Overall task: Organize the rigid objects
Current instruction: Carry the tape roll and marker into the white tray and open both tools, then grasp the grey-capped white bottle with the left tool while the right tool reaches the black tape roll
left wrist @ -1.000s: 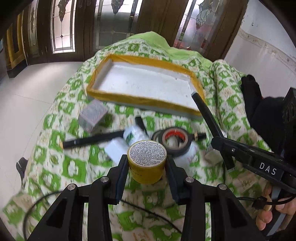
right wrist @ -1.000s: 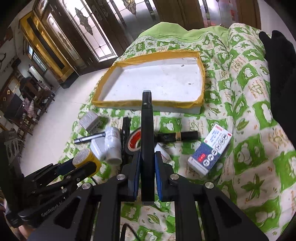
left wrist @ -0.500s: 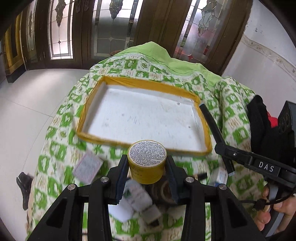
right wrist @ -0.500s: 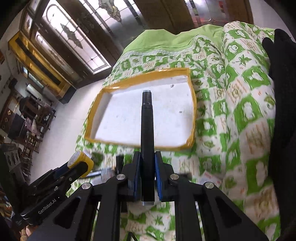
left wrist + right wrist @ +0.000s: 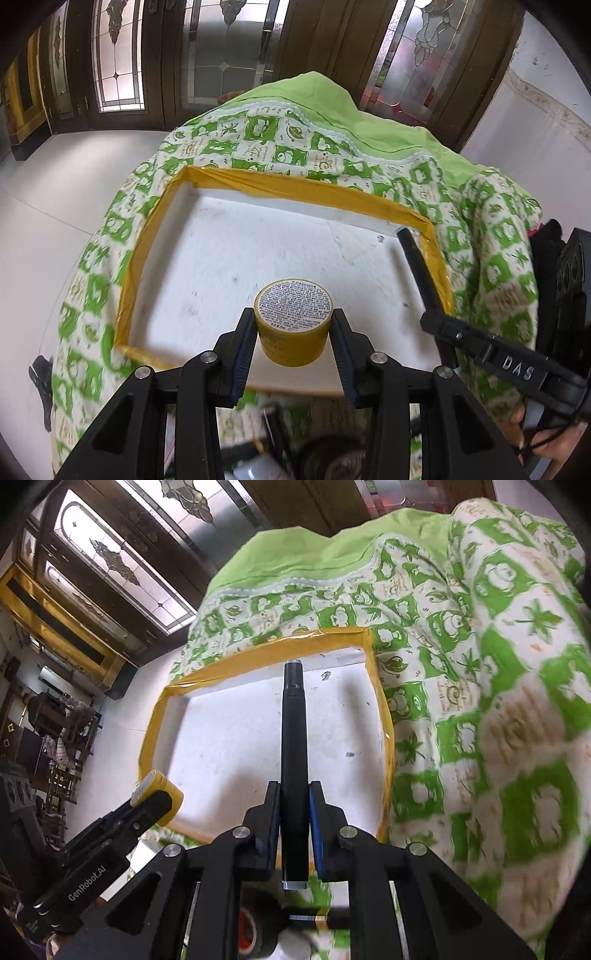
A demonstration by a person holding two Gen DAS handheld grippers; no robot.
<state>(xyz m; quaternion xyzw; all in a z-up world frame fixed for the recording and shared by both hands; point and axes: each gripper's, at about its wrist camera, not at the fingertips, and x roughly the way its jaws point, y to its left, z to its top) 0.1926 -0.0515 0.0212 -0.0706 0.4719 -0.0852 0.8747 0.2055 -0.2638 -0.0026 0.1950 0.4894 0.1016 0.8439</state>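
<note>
Left wrist view: the left tongs (image 5: pixel 293 328) pinch a small round yellow plastic jar (image 5: pixel 292 326) with a white printed label on its upturned end, each blue-lined pad pressed against one side of it. The jar hangs over the near part of a shallow white foam tray rimmed with yellow tape (image 5: pixel 144 254), which lies on a green-and-white patterned quilt (image 5: pixel 258 144) draped over the tabletop. At the right of this view the right tongs (image 5: pixel 434 317) reach in over the tray's right rim, gripping a long slim black pen-like cylinder (image 5: pixel 417 266) whose tip points toward the tray's far right corner; a few fingers of a hand (image 5: pixel 532 439) show beneath them. In the right wrist view the right tongs (image 5: pixel 294 827) are pressed tight on that black cylinder (image 5: pixel 293 738), which runs straight ahead over the tray's white floor (image 5: pixel 229 746) toward its far rim. The left tongs (image 5: pixel 155 797) with the yellow jar (image 5: pixel 162 788) appear at lower left, above the tray's near-left corner. Below the tongs, blurred, lie a roll of black tape (image 5: pixel 258 934) and other small items on the quilt (image 5: pixel 480 664).
</note>
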